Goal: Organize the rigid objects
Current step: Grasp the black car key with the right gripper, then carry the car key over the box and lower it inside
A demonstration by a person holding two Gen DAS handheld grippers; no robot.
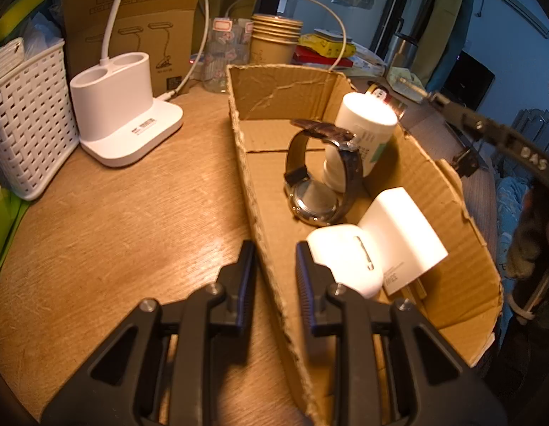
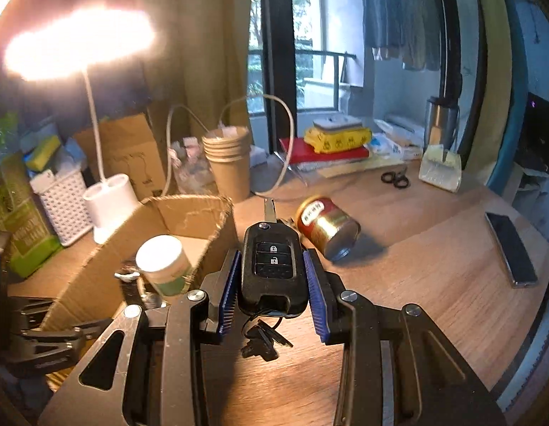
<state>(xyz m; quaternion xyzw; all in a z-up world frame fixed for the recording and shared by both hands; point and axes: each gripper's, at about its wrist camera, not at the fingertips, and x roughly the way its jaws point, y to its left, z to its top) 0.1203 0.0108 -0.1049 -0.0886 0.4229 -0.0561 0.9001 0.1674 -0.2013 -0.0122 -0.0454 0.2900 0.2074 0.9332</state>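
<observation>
My right gripper is shut on a black car key fob, held above the wooden table; its metal blade points away and a small key ring hangs under it. A brown cardboard box lies left of it. In the box are a wristwatch, a white bottle on its side, a white earbuds case and a white charger. My left gripper straddles the box's near wall, shut on it. A red and gold can lies on its side just beyond the fob.
A white lamp base and a white woven basket stand left of the box. A stack of paper cups, scissors and a dark phone are on the table; books and papers lie at the back.
</observation>
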